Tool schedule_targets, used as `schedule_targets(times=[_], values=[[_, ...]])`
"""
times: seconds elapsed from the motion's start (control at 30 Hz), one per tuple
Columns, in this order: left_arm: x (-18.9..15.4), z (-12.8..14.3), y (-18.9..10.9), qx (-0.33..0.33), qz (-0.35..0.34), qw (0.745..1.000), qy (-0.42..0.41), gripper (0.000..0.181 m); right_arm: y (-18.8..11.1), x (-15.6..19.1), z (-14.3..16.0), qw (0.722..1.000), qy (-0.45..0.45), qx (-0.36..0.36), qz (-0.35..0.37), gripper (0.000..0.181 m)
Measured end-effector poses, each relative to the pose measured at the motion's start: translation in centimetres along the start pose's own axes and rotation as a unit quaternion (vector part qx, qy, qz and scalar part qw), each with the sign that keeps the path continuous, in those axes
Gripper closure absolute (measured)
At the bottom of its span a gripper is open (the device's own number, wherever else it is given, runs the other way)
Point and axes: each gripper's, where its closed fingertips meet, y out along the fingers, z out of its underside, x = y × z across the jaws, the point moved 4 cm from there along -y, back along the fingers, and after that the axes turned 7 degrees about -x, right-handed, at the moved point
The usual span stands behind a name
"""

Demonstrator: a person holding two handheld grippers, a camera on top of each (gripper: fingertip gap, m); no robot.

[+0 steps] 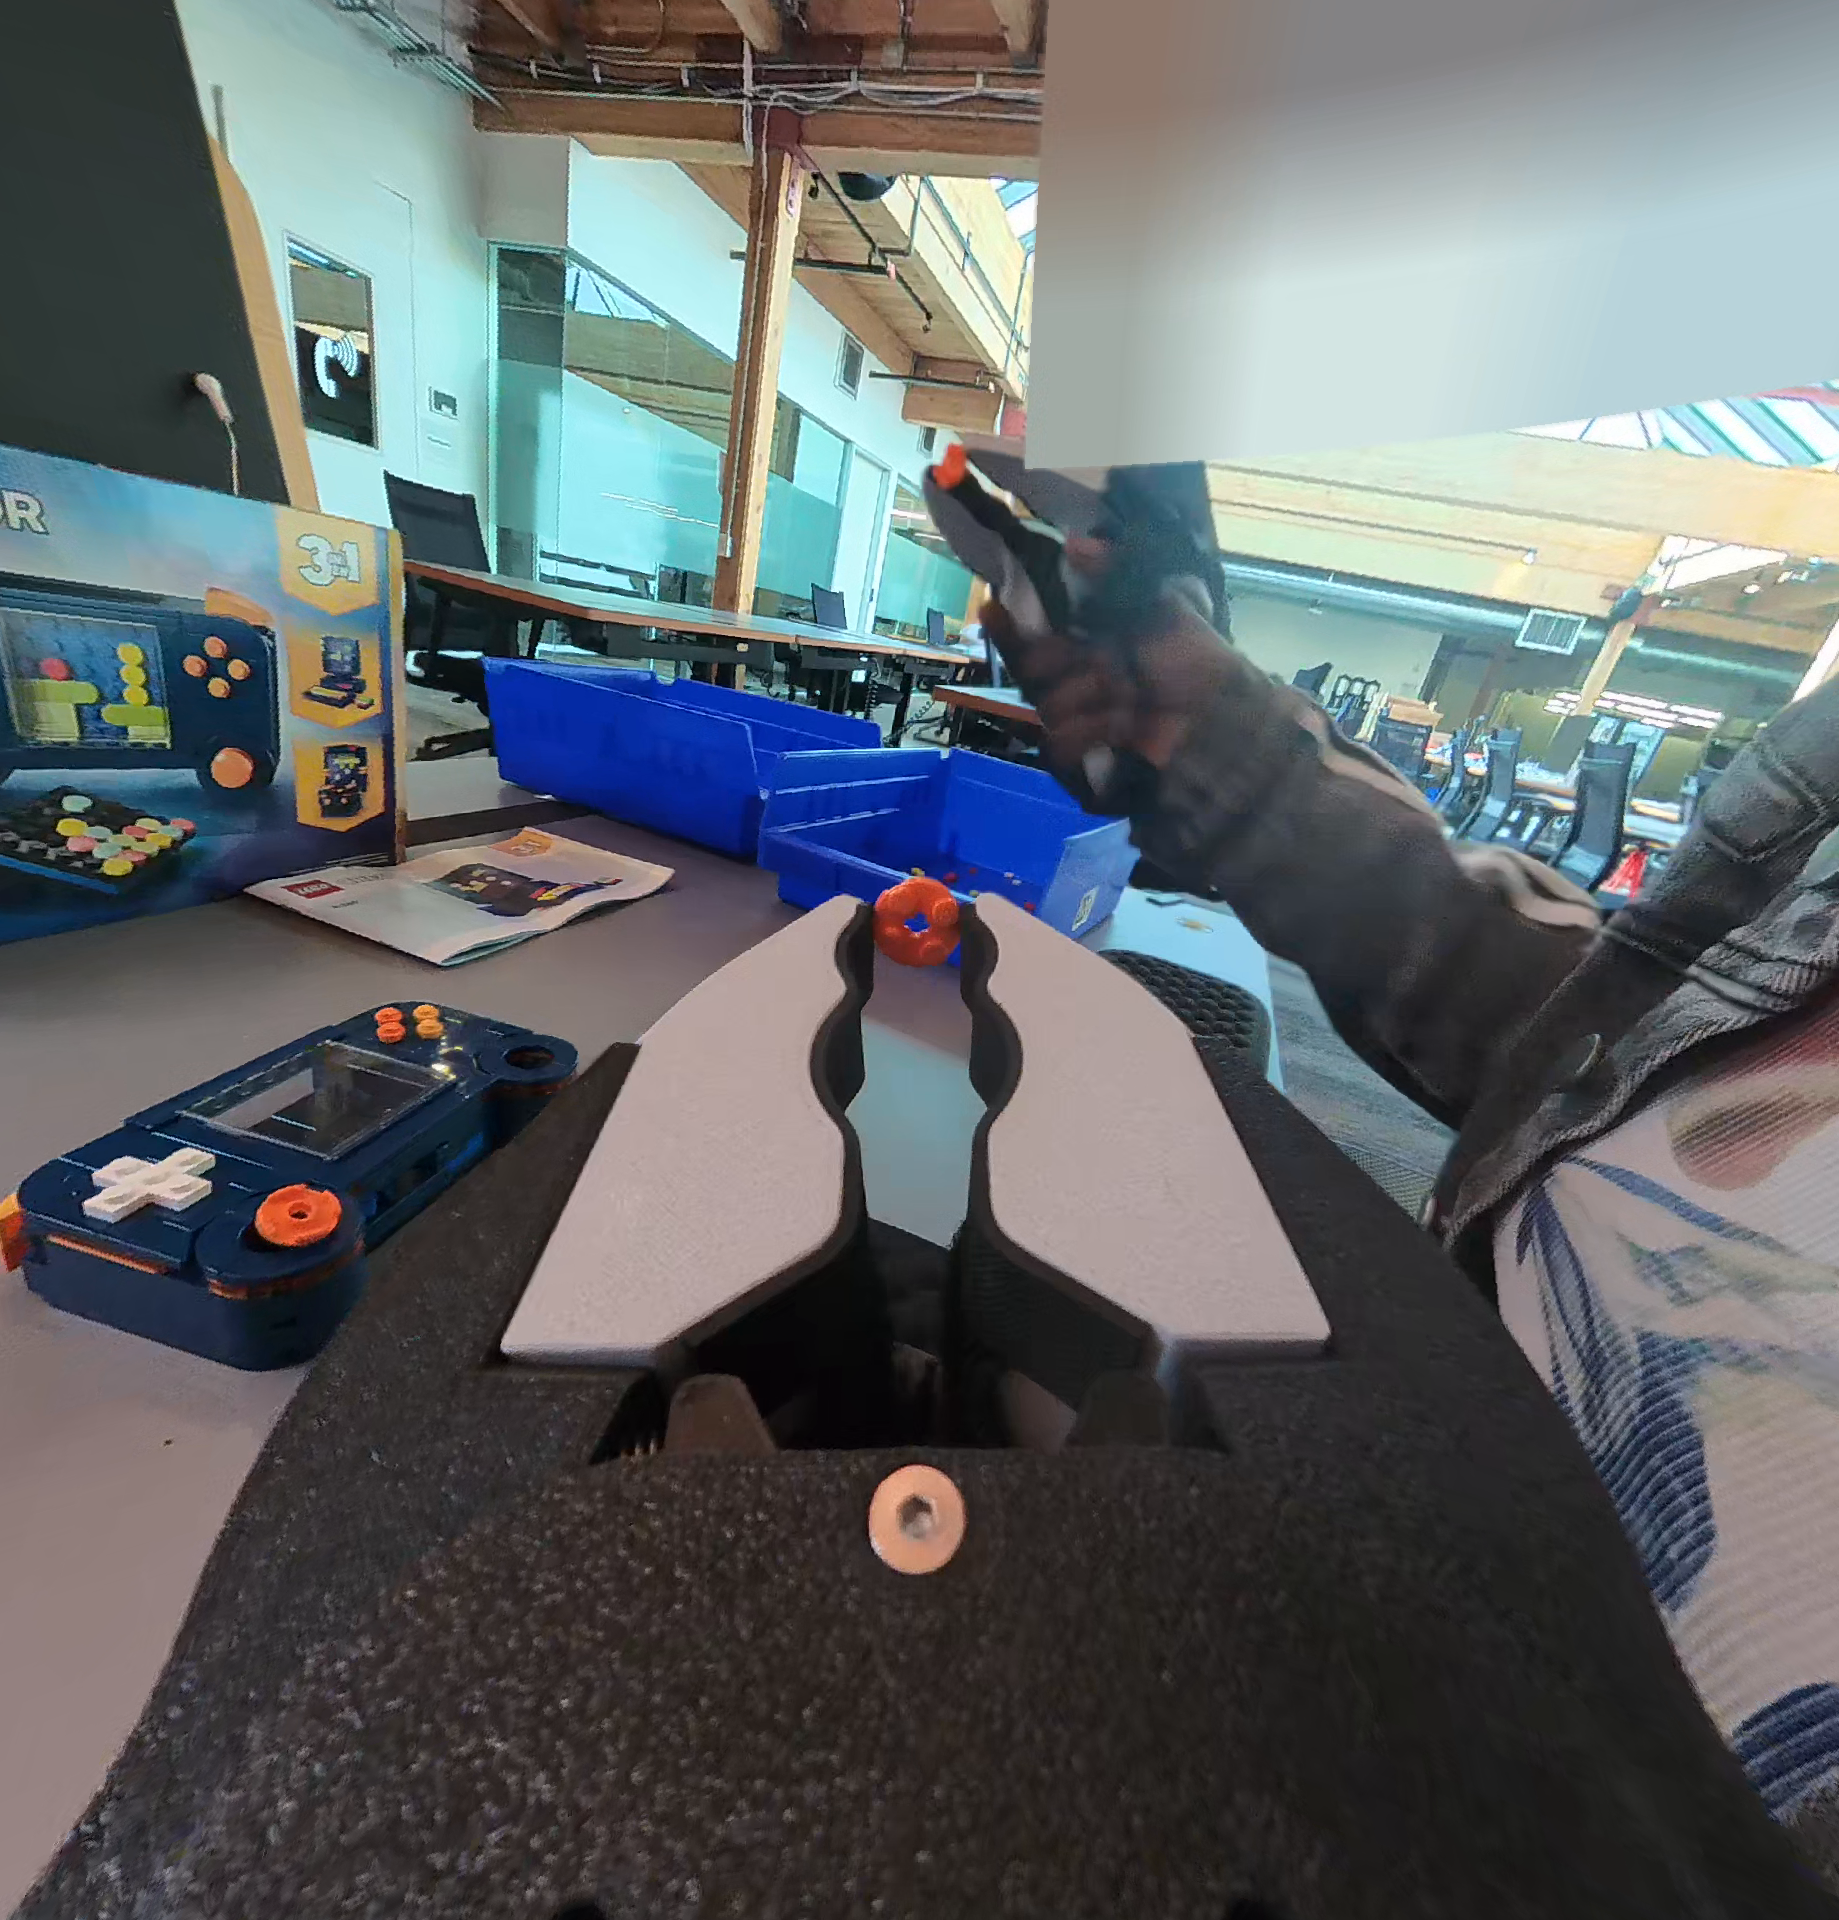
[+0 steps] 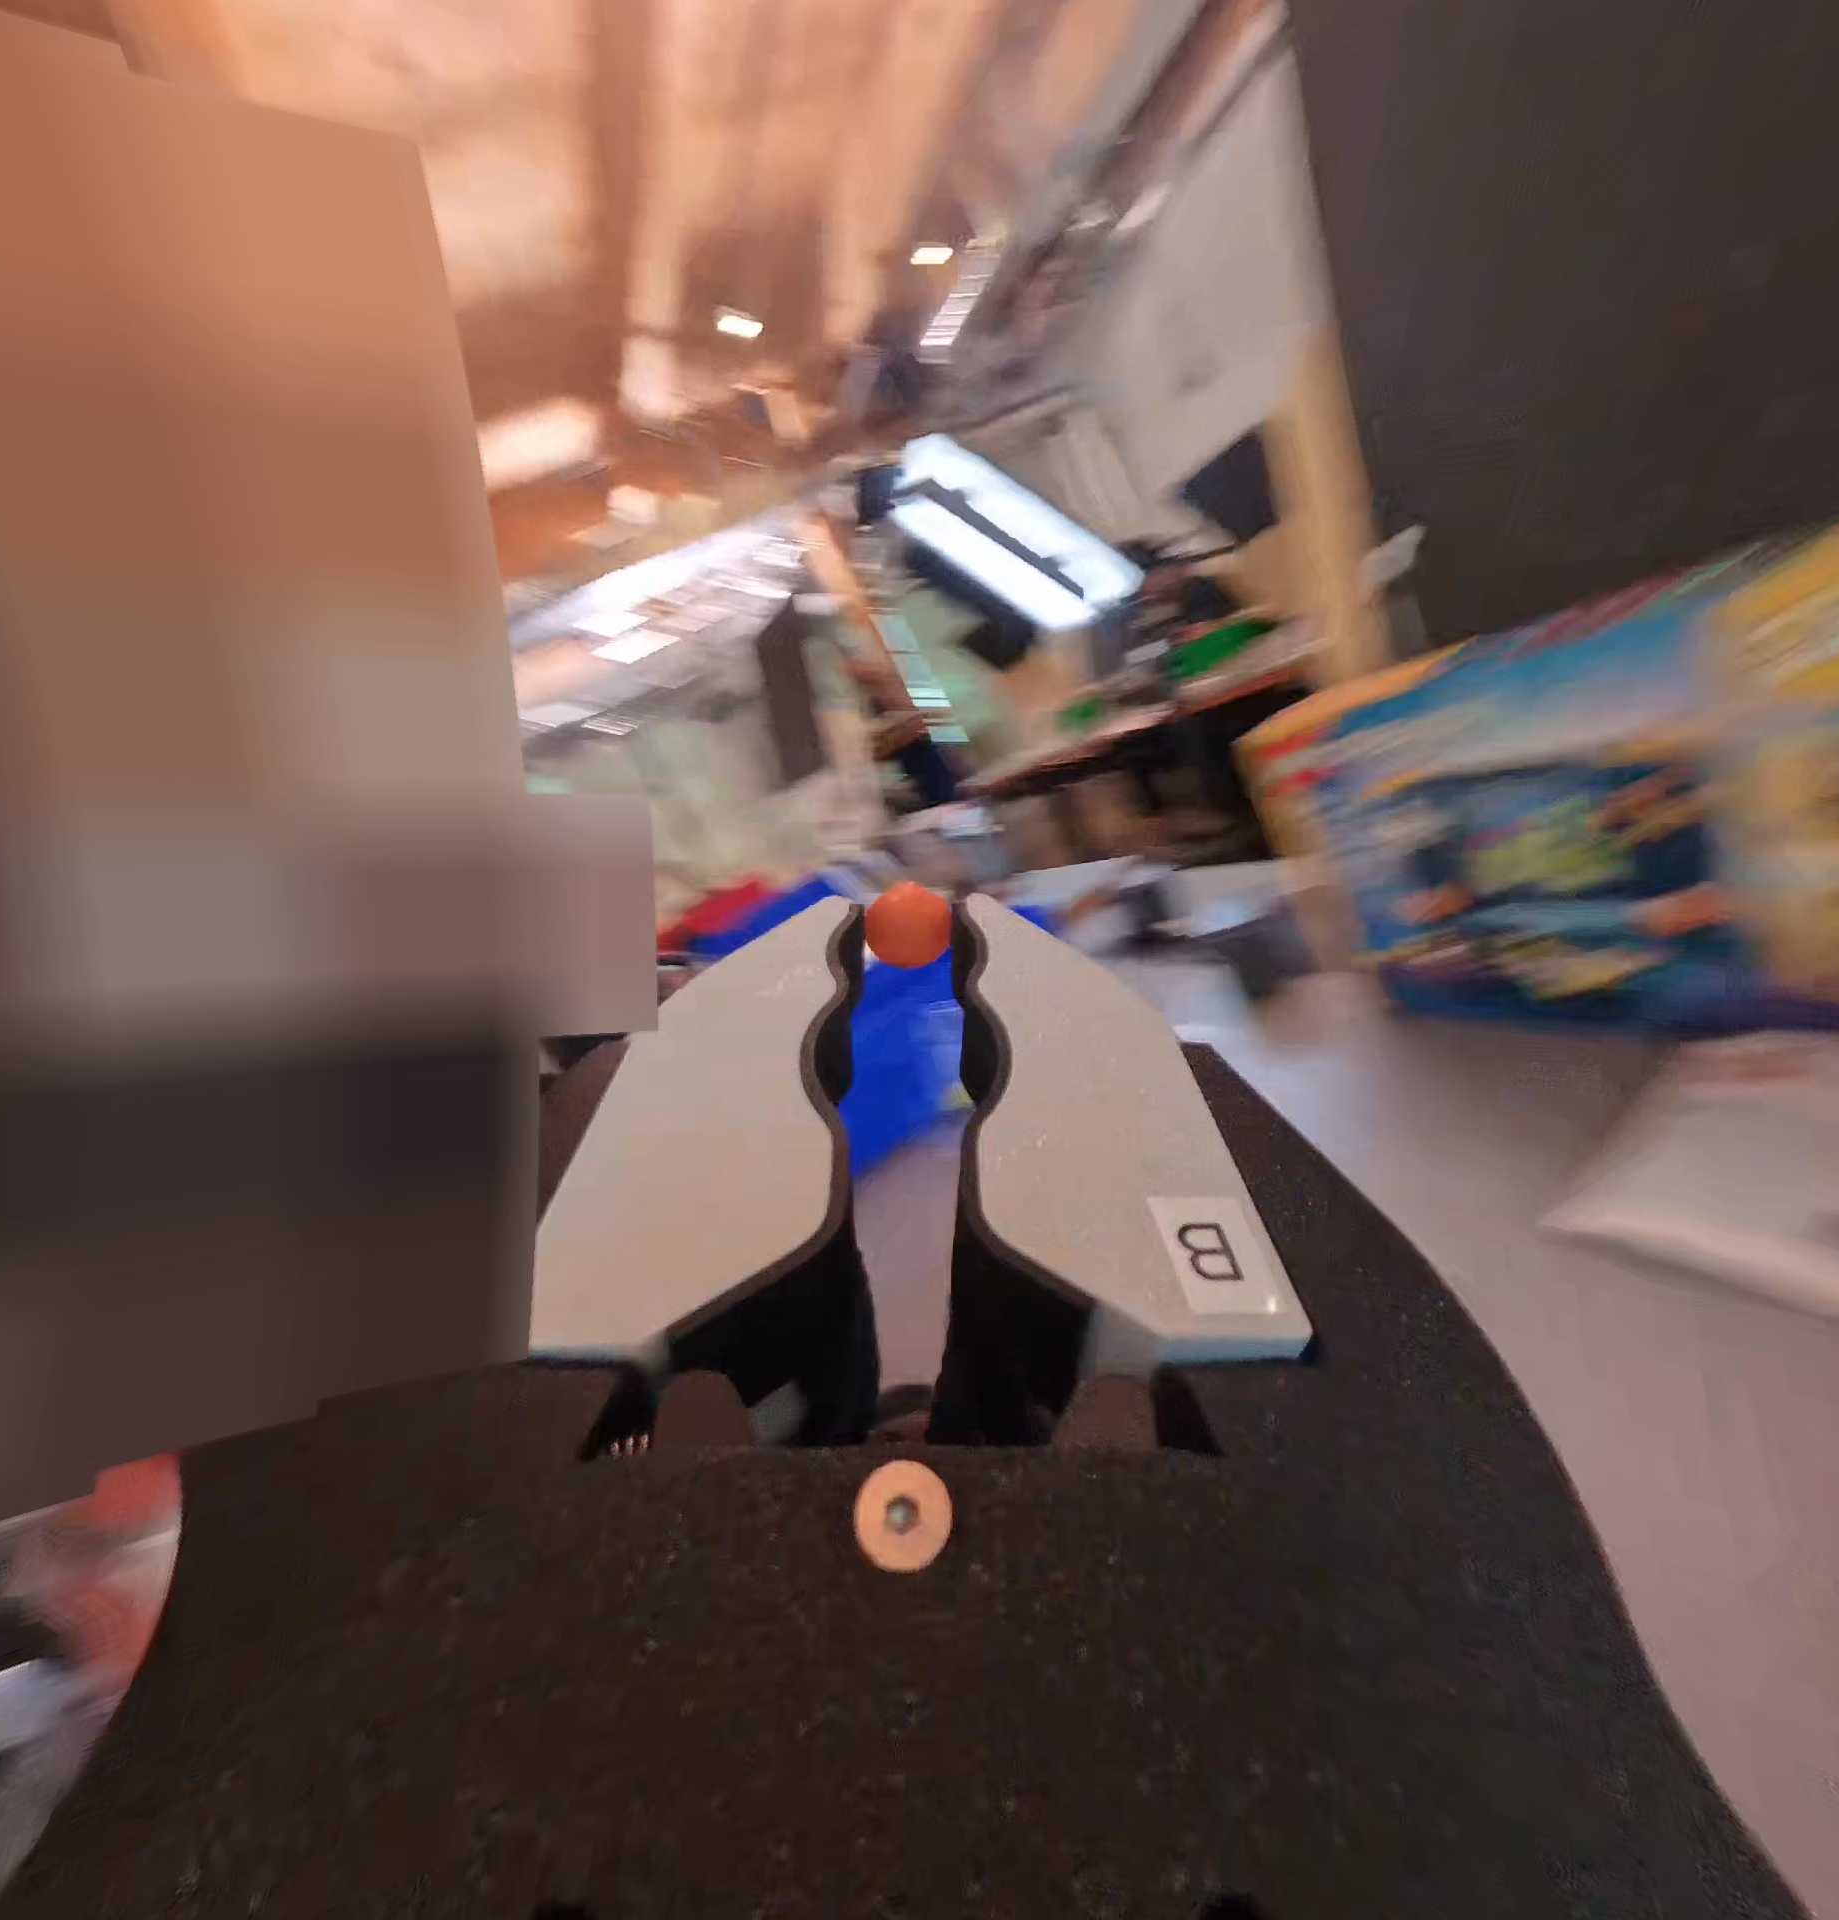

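Observation:
My left gripper (image 1: 917, 920) is shut on an orange round piece with a centre hole (image 1: 916, 923), held above the grey table. A dark blue brick-built handheld game console (image 1: 271, 1164) lies on the table to its left, with an orange round piece (image 1: 297, 1214) on its near corner. My right gripper (image 2: 907, 920) is shut on a small orange round piece (image 2: 907, 925); its view is motion-blurred. In the left wrist view the right gripper (image 1: 951, 473) is raised high at the right, tips pinching the orange piece (image 1: 951, 464).
Two blue bins (image 1: 1050, 831) stand behind the left gripper, the nearer holding small loose pieces. A toy box (image 1: 167, 675) stands at the left with a booklet (image 1: 458, 894) before it. A person's sleeve (image 1: 1414, 894) and patterned shirt fill the right side.

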Motion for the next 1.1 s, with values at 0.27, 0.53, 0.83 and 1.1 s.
schedule_targets(times=[0.27,0.53,0.83,1.1], values=[[-0.6,-0.9,0.2,-0.024,0.008,1.0,0.0,0.166,-8.1,-22.8,-15.6,0.83,-0.221,0.12,0.498,0.166],[-0.6,-1.2,0.1,-0.022,-0.007,1.0,0.008,0.166,-7.6,-30.2,-15.5,0.808,-0.174,0.198,0.526,0.124],[-0.7,-1.6,0.8,-0.035,0.007,0.999,-0.014,0.167,-6.8,-33.0,-17.5,0.77,-0.204,0.27,0.541,0.114],[0.2,-2.2,1.2,-0.073,-0.007,0.996,-0.059,0.167,-3.1,-31.6,-14.4,0.769,-0.245,0.347,0.478,0.137]])
